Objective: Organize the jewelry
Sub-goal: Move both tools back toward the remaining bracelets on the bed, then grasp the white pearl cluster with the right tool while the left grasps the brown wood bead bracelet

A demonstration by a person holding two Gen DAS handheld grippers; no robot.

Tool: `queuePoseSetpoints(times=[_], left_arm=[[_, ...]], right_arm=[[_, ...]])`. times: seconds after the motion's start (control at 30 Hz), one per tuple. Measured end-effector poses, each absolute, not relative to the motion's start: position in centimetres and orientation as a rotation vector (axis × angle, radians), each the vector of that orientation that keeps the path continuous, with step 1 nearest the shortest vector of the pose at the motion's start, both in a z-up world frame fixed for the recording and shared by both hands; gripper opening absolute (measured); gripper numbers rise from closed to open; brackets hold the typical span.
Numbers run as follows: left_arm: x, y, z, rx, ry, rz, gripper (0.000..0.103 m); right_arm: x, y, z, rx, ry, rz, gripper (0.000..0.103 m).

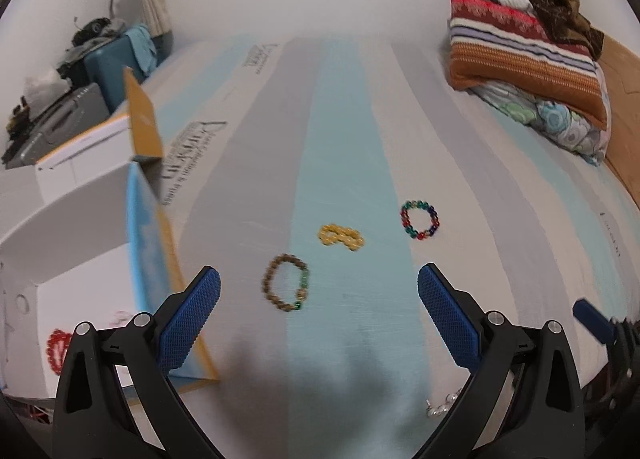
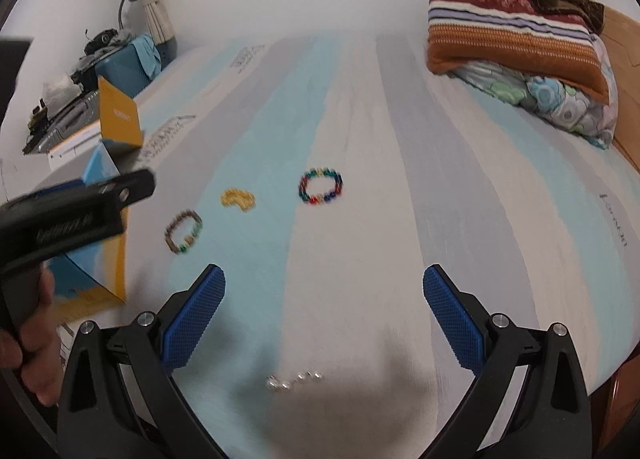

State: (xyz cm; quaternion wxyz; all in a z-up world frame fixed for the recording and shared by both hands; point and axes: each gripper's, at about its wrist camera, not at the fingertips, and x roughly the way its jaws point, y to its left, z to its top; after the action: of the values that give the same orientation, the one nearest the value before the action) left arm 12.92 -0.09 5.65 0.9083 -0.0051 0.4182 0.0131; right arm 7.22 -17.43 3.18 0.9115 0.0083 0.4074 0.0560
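My left gripper point(image 1: 319, 287) is hovering over the striped blue, grey and white bed sheet point(image 1: 340, 139) with its jaws spread wide and gripping nothing. My right gripper point(image 2: 324, 287) is hovering over the same sheet, jaws equally wide and likewise gripping nothing.

In the left wrist view:
- The brown and green beaded bracelet point(image 1: 286, 283) is lying flat on the sheet at 12 o'clock, between the two blue pads.
- The yellow beaded bracelet point(image 1: 341, 237) is lying bunched at 1 o'clock, just beyond the brown one.
- The multicoloured beaded bracelet point(image 1: 419, 219) is lying as an open ring at 2 o'clock, near the yellow one but not touching it.
- The silver chain point(image 1: 442, 405) is showing at 5 o'clock, partly hidden behind my right-hand finger.
- The open white cardboard box with orange and blue flaps point(image 1: 80, 211) is standing at 9 o'clock; a red beaded bracelet point(image 1: 58, 349) is resting inside it.

In the right wrist view, the silver chain is lying at 6 o'clock between my pads. A hand point(image 2: 28, 347) is holding the left gripper at 9 o'clock.

The striped pillow point(image 1: 524, 51) is resting at 2 o'clock, well apart from the jewelry.
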Motion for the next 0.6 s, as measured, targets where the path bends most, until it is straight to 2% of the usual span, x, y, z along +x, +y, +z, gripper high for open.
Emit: queuePoseSetpoints(times=[0.6], left_arm=[[18.4,1.4,-4.0,-0.026,1.005,0.059,0.097]], right_arm=[[4.4,-16.9,-6.0,-0.035,0.939,0.134,0.095]])
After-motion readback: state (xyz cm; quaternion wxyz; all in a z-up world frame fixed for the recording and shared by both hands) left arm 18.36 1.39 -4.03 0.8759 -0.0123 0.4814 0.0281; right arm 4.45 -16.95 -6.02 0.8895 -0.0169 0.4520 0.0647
